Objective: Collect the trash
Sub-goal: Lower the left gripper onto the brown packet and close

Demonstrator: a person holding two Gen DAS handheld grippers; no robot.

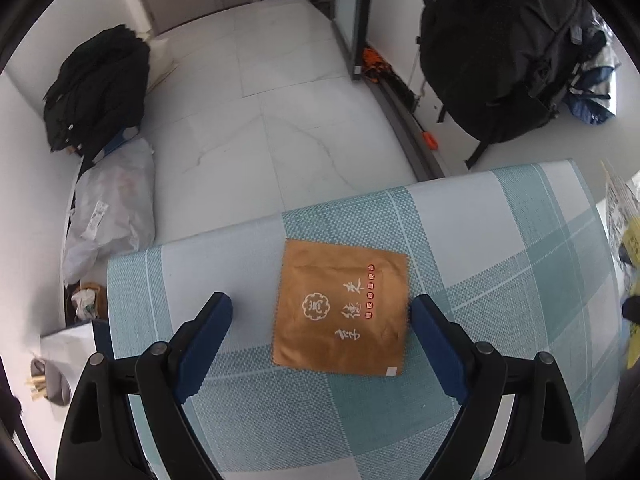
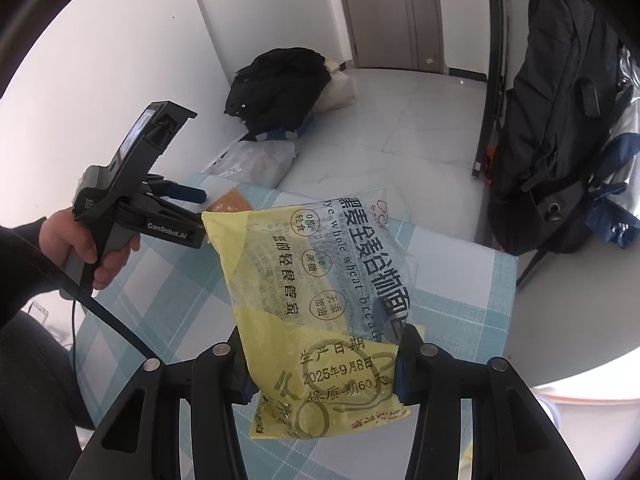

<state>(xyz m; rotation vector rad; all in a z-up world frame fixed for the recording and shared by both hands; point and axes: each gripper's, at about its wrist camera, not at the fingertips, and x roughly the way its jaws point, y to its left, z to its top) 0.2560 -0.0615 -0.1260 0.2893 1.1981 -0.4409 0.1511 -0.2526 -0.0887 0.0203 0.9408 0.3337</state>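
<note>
**Two wrist cameras, both tilted down over the checked table**

The left wrist camera sits behind its jaws and looks steeply down, close to the table point(image 1: 500, 240); a brown packet point(image 1: 340, 308) lies between and just ahead of the jaws. The right wrist camera also looks forward and down, less steeply, with a yellow bread bag point(image 2: 320, 300) filling the space between its jaws. Both views share the table, the tiled floor point(image 1: 260, 100), the black backpack point(image 1: 504, 48), and the dark clothes pile point(image 2: 280, 88). The right view also catches the left gripper point(image 2: 192, 210) ahead-left of its jaws.
</note>
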